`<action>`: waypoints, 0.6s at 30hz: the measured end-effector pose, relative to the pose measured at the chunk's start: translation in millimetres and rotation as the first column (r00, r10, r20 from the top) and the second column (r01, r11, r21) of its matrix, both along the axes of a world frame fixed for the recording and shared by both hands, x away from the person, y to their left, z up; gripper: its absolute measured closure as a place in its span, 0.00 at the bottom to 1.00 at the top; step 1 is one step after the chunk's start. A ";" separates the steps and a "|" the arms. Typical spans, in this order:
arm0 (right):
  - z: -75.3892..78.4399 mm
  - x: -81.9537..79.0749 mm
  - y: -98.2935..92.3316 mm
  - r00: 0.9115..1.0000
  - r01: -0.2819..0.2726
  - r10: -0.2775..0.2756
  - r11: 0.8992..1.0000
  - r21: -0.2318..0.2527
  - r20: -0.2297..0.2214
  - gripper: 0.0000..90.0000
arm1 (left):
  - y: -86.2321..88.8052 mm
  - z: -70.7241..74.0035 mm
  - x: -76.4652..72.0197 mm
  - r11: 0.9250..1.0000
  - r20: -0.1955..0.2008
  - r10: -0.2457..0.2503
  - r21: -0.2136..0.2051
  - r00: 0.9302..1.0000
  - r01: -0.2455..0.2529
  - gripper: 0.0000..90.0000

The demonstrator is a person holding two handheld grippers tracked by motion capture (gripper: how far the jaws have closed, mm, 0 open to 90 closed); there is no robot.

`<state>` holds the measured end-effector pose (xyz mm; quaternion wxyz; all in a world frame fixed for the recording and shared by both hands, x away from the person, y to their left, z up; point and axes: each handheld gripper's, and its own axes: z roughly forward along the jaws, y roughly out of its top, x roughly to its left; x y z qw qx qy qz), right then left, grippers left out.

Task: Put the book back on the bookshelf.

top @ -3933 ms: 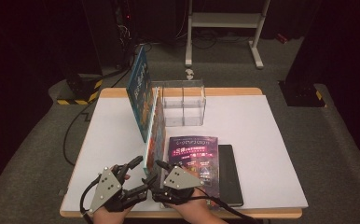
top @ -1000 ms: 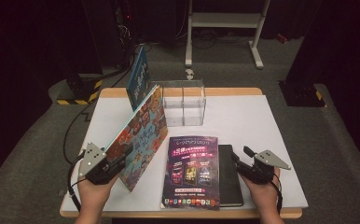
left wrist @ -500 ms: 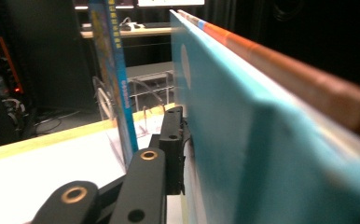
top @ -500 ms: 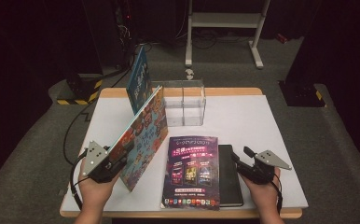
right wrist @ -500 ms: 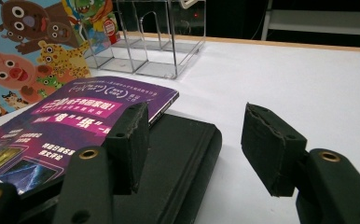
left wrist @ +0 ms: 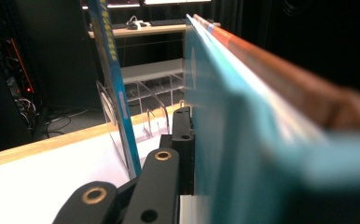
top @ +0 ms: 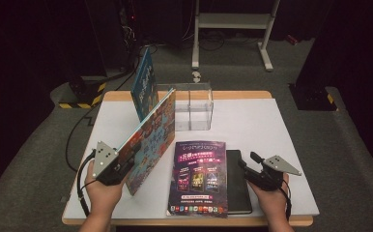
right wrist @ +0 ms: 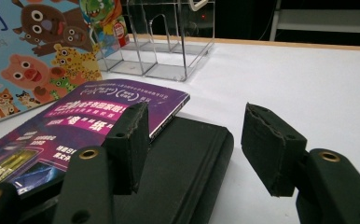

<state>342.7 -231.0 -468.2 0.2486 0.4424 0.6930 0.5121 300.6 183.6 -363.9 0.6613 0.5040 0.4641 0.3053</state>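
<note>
left gripper [top: 119, 166], jaws just closing, clamped on the tilted colourful glossy picture book [top: 150, 137] near the white table's [top: 276, 125] left edge. right gripper [top: 248, 170] apart over the matte black notebook [top: 237, 186]; right half bare.

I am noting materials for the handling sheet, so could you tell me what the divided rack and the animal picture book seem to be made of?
The divided rack looks like clear acrylic or a similar hard plastic: see-through walls with bright glinting edges. The animal picture book, clamped in the left gripper, seems to be stiff printed board with a glossy cover: it stays flat while held tilted, though the pages inside cannot be judged.
</note>
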 end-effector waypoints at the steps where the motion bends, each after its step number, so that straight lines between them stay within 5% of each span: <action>1: 0.4 0.1 -0.5 1.000 -0.001 0.001 1.000 0.006 0.000 0.46 | 0.9 1.8 2.2 1.000 -0.004 0.001 -0.006 1.000 -0.001 0.90; 8: 3.1 0.8 -3.0 1.000 -0.004 0.004 0.999 0.037 0.001 0.46 | 4.1 17.2 10.0 0.999 0.000 0.023 -0.031 1.000 -0.023 0.90; 18: 5.3 0.3 -0.8 1.000 -0.020 0.020 0.999 0.051 0.005 0.46 | 11.5 30.0 25.7 0.991 0.014 0.125 -0.046 0.992 -0.125 0.90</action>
